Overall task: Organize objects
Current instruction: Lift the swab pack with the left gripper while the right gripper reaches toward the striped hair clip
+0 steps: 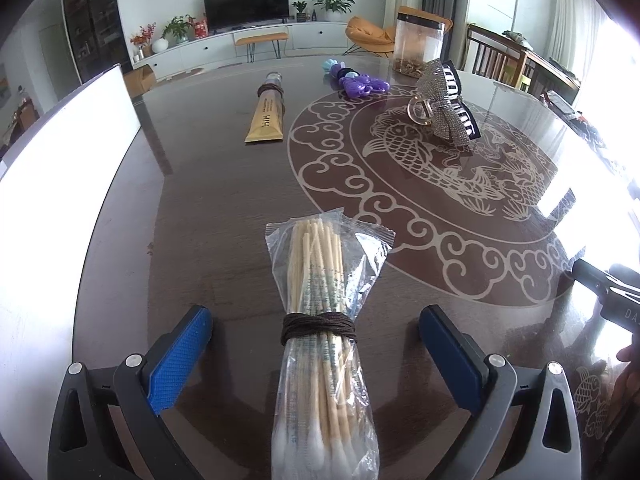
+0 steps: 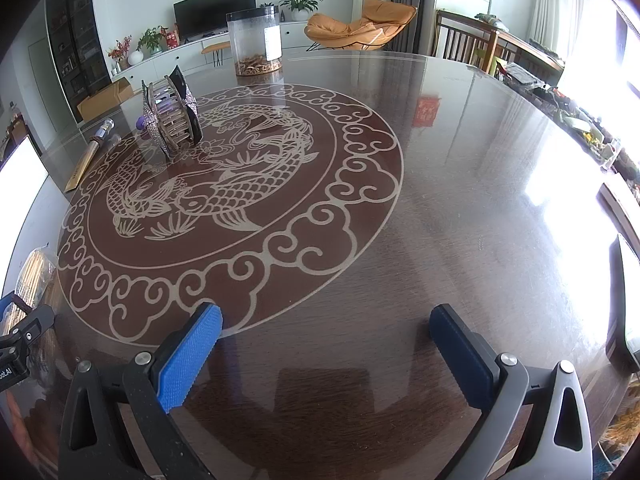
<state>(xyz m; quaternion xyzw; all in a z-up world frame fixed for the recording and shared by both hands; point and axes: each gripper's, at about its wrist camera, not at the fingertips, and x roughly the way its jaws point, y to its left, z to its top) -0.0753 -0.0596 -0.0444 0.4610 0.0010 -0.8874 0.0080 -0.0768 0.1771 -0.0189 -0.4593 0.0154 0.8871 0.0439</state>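
A clear bag of cotton swabs (image 1: 324, 312), tied round the middle with a brown hair band, lies on the dark round table (image 1: 208, 200) between the pads of my left gripper (image 1: 316, 344). That gripper is open and its pads stand apart from the bag on both sides. Farther off lie a gold tube (image 1: 267, 114) with a brown band round its neck, purple and blue clips (image 1: 356, 80), and a rhinestone bow hair claw (image 1: 444, 104). My right gripper (image 2: 326, 344) is open and empty over bare table. The hair claw (image 2: 172, 120) stands at the far left of its view.
A clear jar (image 2: 256, 40) with dried bits in its bottom stands at the table's far side. A white board (image 1: 44, 208) lies along the left edge. The right gripper's body (image 1: 612, 292) shows at the right edge of the left wrist view. Chairs and clutter ring the table.
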